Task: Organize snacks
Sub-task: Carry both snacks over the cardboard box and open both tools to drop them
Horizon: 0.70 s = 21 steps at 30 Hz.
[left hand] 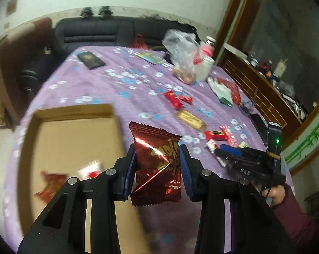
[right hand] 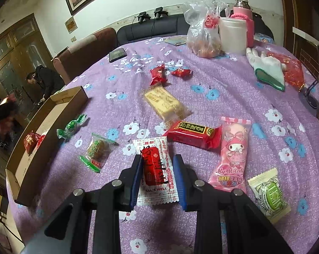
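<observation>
My left gripper [left hand: 158,160] is shut on a dark red foil snack packet [left hand: 157,165] and holds it above the table, just right of the open cardboard box [left hand: 74,131]. Two snacks [left hand: 74,175] lie inside the box. My right gripper [right hand: 157,169] is closed around a white and red snack packet [right hand: 156,171] on the purple tablecloth; it also shows in the left wrist view [left hand: 229,152]. Several loose snacks lie around: a red bar [right hand: 194,134], a pink My Melody packet [right hand: 233,154], a yellow biscuit pack [right hand: 164,102], a green candy [right hand: 71,126].
The cardboard box [right hand: 32,148] sits at the table's left edge. A plastic bag [right hand: 203,33], white jar [right hand: 233,35], pink bottle [right hand: 244,21], white glove [right hand: 267,67] and dark phone [right hand: 117,55] lie at the far side. A sofa and a person stand beyond.
</observation>
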Each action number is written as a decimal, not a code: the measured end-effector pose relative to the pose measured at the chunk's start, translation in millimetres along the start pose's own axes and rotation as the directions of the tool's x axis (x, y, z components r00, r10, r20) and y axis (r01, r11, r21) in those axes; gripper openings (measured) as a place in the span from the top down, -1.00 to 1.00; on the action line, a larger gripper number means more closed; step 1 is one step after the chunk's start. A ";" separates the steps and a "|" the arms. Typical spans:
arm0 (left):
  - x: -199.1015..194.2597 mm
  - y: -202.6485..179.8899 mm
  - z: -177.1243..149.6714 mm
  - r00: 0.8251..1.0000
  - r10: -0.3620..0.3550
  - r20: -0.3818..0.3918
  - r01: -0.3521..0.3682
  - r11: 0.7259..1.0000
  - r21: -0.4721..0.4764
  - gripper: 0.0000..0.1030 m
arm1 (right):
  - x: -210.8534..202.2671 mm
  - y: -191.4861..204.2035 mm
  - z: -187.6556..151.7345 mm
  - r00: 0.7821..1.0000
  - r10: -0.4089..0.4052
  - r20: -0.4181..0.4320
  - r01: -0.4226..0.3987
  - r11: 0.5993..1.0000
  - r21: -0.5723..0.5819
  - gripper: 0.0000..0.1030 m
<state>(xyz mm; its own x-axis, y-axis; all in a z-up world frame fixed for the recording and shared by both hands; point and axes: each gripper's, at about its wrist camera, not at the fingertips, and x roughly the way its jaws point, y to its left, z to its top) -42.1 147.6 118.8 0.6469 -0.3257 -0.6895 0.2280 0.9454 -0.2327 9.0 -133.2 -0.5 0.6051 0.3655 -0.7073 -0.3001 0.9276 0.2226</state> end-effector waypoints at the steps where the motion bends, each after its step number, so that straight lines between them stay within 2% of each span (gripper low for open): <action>1: -9.0 7.6 -2.5 1.000 0.003 0.012 -0.003 1.000 -0.017 0.26 | 0.1 -1.1 -0.3 1.000 -0.010 0.001 0.010 1.000 0.009 0.37; 4: -37.6 30.8 -11.6 0.999 0.007 0.052 -0.004 0.998 -0.058 0.26 | -5.2 -2.3 -1.5 0.999 -0.050 0.004 0.050 0.998 0.036 0.37; 9: -65.2 67.0 -23.7 0.996 0.040 0.084 -0.032 0.995 -0.098 0.26 | -31.4 22.7 1.3 0.999 -0.022 0.028 0.020 0.999 0.044 0.37; 12: -73.1 96.7 -27.5 0.995 0.044 0.090 -0.029 0.987 -0.157 0.26 | -39.7 60.6 13.6 1.000 0.006 0.026 -0.005 1.000 -0.011 0.37; 16: -74.7 134.5 -23.8 0.994 0.044 0.103 -0.019 0.973 -0.230 0.26 | -32.7 121.9 35.1 0.997 0.081 -0.007 -0.082 0.994 -0.068 0.37; 21: -44.8 164.6 -9.4 0.996 0.068 0.055 -0.053 0.967 -0.250 0.26 | 0.8 194.6 51.8 0.982 0.174 -0.074 -0.182 0.976 -0.119 0.37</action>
<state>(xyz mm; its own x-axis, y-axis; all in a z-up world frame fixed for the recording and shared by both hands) -40.3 317.9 105.0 0.7000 -0.2601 -0.6651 0.0046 0.9329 -0.3600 -10.8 51.6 77.1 0.4869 0.5149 -0.7056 -0.4908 0.8295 0.2665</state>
